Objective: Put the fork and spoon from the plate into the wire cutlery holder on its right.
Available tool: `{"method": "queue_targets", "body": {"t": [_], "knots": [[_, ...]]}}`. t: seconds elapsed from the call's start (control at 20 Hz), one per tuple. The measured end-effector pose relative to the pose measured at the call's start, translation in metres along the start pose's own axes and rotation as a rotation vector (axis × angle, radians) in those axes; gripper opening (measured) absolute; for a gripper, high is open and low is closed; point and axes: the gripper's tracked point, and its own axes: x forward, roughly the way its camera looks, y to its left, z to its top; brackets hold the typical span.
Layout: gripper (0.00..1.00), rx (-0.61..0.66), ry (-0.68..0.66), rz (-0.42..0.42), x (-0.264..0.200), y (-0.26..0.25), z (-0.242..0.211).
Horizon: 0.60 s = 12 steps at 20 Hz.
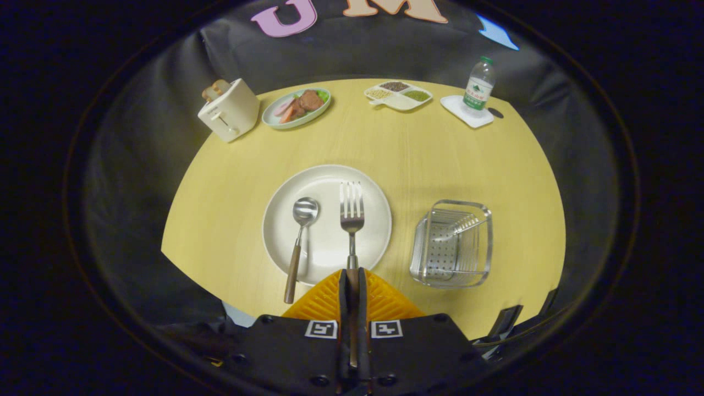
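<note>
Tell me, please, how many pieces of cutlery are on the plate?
2: a spoon on the left, its handle overhanging the plate, and a fork on the right, its handle clamped in the gripper.

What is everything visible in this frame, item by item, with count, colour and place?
table: one, yellow wood-look, under everything
plate: one, white, just ahead of the fingers
spoon: one, steel with brown handle, on the plate's left part, handle over the rim
fork: one, steel with brown handle, on the plate, handle between the fingers
wire cutlery holder: one, silver, right of the plate
toaster: one, cream, far left
food plate: one, pale green, beside the toaster
divided dish: one, white, three fillings, far middle
water bottle: one, clear with green cap, on a white coaster, far right
gripper: one, orange fingers, shut on the fork's handle
</note>
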Motion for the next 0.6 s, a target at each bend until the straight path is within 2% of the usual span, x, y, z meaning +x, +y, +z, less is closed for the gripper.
{"method": "queue_targets", "body": {"t": [0.25,0.6], "knots": [[0.08,0.030,0.049,-0.124,-0.032,-0.061,-0.016],[0.08,-0.009,0.179,-0.192,-0.032,-0.089,-0.036]]}}
